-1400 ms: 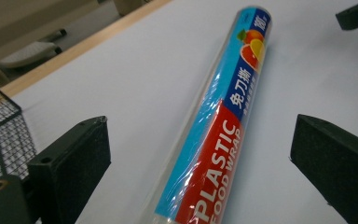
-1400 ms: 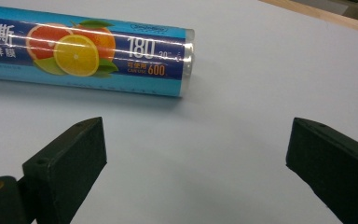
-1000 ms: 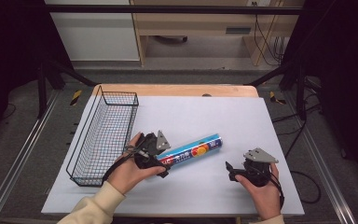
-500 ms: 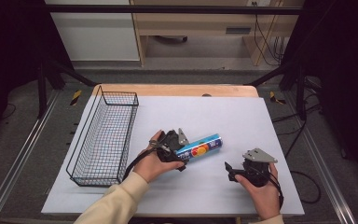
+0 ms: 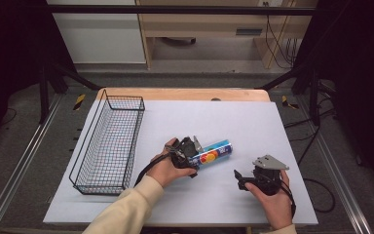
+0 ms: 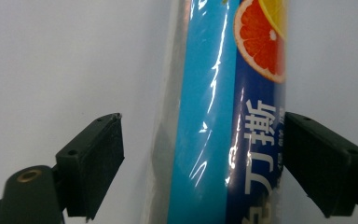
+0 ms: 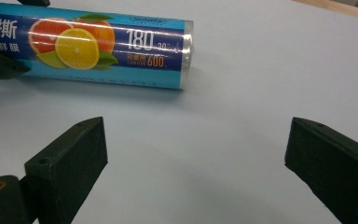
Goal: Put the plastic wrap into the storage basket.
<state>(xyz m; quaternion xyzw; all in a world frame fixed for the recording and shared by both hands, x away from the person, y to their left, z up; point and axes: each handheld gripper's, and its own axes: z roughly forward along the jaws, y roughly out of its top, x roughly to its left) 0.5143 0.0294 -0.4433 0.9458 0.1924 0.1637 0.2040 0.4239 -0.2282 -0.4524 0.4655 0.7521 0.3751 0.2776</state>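
Observation:
A roll of cling film in a blue wrapper printed with citrus fruit (image 5: 215,152) (image 6: 214,93) (image 7: 112,46) lies on the white table mat (image 5: 253,122). My left gripper (image 5: 196,158) (image 6: 203,158) straddles the roll's left part, and its jaws have just been closing. In the left gripper view the right jaw is at the wrapper's edge, while a gap remains between the left jaw and the roll. My right gripper (image 5: 237,178) (image 7: 196,154) rests open on the mat in front of the roll's right end, with nothing between its jaws.
A long black wire basket (image 5: 126,141) stands along the mat's left side. The wooden table edge (image 5: 185,94) runs behind the mat. Cables trail off the table at the right.
The left hand has moved right and down onto the roll, so its jaws now stand on either side of it and are narrower. The right hand has kept still.

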